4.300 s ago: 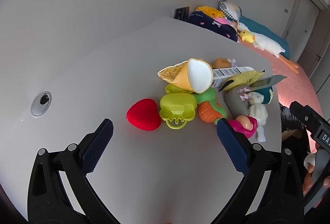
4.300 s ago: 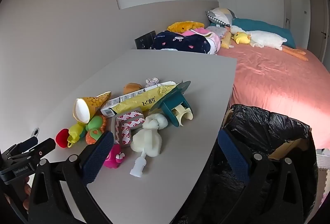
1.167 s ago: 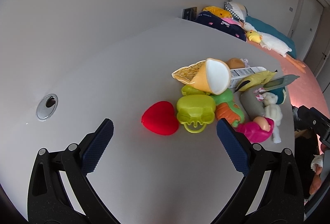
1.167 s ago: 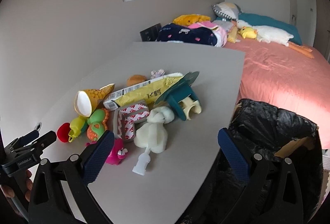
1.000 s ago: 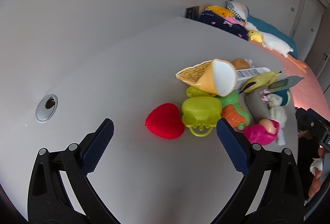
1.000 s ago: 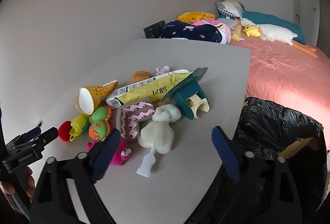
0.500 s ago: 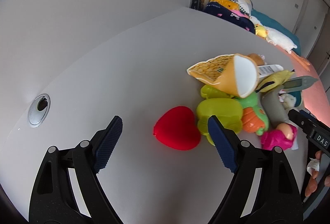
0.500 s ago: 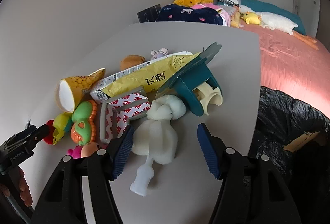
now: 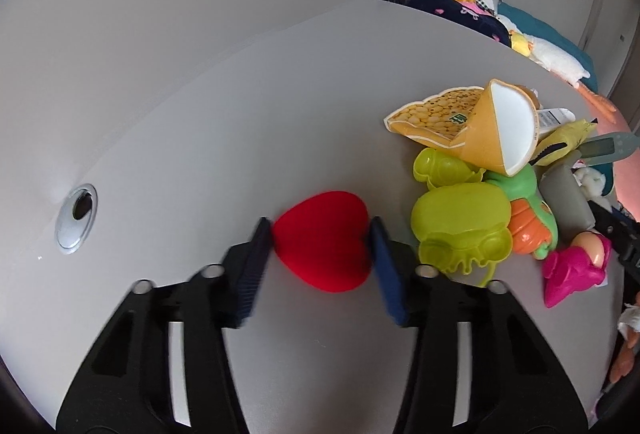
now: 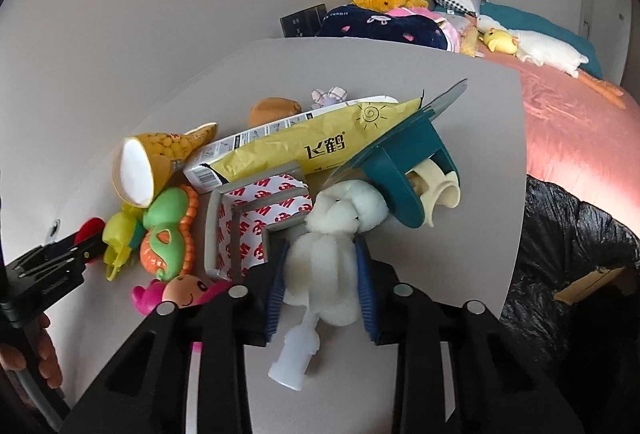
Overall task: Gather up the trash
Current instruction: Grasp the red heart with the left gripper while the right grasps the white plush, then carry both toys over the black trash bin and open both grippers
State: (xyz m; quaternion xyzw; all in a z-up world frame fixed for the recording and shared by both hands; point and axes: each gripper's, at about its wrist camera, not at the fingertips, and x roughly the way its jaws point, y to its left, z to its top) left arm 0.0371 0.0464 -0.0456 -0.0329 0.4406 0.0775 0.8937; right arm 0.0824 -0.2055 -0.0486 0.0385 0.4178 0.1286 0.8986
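A pile of toys and trash lies on the grey table [image 9: 240,106]. In the left wrist view my left gripper [image 9: 320,234] is shut on a red heart-shaped piece [image 9: 322,242], its blue pads touching both sides. In the right wrist view my right gripper [image 10: 320,270] is shut on a white fluffy sponge brush [image 10: 328,266] with a plastic handle [image 10: 294,366] that points toward me. A black trash bag [image 10: 576,258] stands open beside the table's right edge.
The pile holds a yellow-green toy [image 9: 460,226], an orange cone wrapper [image 9: 472,130], a yellow packet [image 10: 320,146], a teal plastic piece [image 10: 404,174], a red-and-white 3M wrapper [image 10: 260,218] and a pink doll [image 10: 180,294]. A metal grommet [image 9: 76,212] sits in the table. A pink bed [image 10: 580,122] lies behind.
Both grippers have moved forward and closed: the left onto the red heart, the right onto the white sponge brush. Both were wide open one second ago.
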